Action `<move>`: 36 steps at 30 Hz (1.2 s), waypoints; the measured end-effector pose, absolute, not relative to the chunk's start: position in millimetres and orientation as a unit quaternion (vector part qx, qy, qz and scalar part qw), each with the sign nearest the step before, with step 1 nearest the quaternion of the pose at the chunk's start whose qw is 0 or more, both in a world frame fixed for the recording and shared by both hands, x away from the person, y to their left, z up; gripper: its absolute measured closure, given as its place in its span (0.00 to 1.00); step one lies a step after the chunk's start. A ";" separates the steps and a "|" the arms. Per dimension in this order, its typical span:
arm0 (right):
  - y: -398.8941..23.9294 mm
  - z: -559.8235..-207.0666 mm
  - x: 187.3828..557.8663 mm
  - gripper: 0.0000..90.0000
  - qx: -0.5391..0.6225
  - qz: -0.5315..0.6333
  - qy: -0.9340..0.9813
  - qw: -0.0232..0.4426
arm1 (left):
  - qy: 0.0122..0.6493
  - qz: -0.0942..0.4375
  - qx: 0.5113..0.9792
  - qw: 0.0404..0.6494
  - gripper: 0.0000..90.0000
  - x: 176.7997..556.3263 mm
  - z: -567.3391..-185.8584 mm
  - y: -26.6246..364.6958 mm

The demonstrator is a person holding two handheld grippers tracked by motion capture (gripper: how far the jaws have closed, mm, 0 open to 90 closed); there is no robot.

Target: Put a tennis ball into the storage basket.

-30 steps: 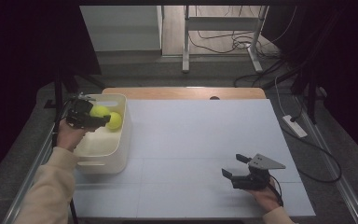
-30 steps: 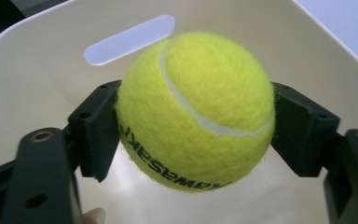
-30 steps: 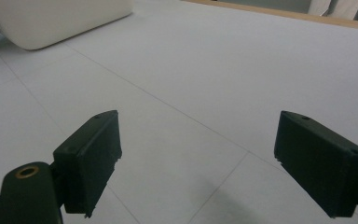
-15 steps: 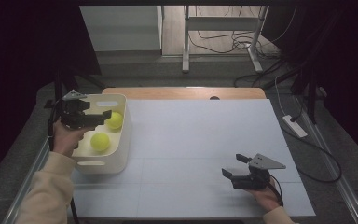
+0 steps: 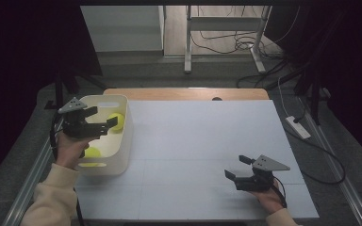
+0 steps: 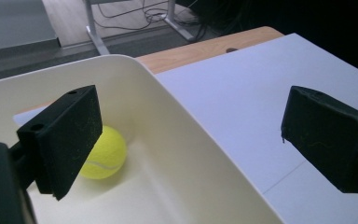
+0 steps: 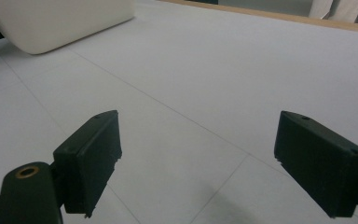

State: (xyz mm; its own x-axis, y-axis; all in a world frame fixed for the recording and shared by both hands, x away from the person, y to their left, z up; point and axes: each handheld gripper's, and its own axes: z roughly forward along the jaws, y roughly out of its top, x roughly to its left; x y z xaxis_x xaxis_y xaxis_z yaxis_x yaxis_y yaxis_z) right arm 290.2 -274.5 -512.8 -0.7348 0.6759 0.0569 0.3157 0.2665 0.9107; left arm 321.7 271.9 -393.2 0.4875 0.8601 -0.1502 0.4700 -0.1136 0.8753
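Observation:
A white bin (image 5: 124, 141) stands at the table's left edge with two yellow tennis balls in it, one at the far side (image 5: 117, 121) and one nearer the front (image 5: 92, 153). My left gripper (image 5: 102, 117) hovers over the bin. Its jaws have just been opening and now stand open with nothing between them. The left gripper view has the gripper (image 6: 191, 126) above the bin's rim (image 6: 168, 93), with one ball (image 6: 103, 151) low on the bin floor. My right gripper (image 5: 235, 166) rests open near the front right of the table, holding nothing (image 7: 200, 154).
A white sheet (image 5: 202, 141) covers the tabletop, with a strip of bare wood (image 5: 188, 93) along the far edge. A power strip (image 5: 298, 127) and cables lie on the floor to the right. The bin's corner (image 7: 60, 23) shows far off in the right gripper view.
The left gripper let go of the tennis ball it held over the bin. The ball dropped to the bin's near side, and the hand drew back a little. The right gripper stayed still.

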 end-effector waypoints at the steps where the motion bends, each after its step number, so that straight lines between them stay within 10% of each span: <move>1: -274.8 -512.5 289.4 0.16 0.319 0.516 0.776 0.175 | 0.459 0.201 0.720 0.480 0.07 320.7 -393.5 270.0; 36: -286.4 -509.2 281.9 0.16 0.330 0.520 0.767 0.182 | 0.347 0.156 0.760 0.528 0.06 274.8 -415.5 192.3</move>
